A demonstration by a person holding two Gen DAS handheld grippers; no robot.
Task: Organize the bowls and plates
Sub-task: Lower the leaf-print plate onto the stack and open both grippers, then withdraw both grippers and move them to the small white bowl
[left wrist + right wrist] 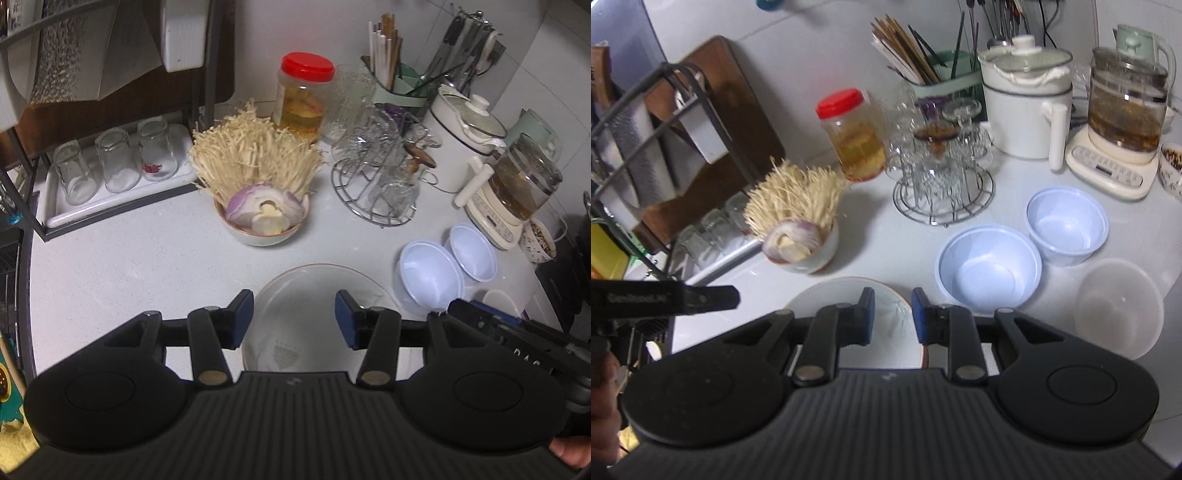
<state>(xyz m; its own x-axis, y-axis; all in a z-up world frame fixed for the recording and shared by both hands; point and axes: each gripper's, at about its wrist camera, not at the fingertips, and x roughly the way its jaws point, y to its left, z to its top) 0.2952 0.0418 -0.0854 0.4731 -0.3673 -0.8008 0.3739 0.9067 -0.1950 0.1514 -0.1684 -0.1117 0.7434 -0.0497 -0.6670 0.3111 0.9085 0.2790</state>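
Observation:
A white ceramic plate (314,295) with a brown rim lies on the white counter, right in front of both grippers; it also shows in the right wrist view (827,295). My left gripper (294,319) is open and empty, hovering over the plate. My right gripper (893,315) is open with a narrower gap, empty, above the plate's right part. Two pale blue plastic bowls (990,269) (1067,225) stand right of the plate, with a clear plastic bowl (1119,306) at the far right. A white bowl (264,232) holds an onion half and enoki mushrooms.
A wire rack of glass cups (376,177), a red-lidded jar (304,96), a utensil holder (942,70), a white pot (1023,107) and a glass kettle (1123,122) line the back. A tray of upturned glasses (114,166) sits left under a dish rack (665,129).

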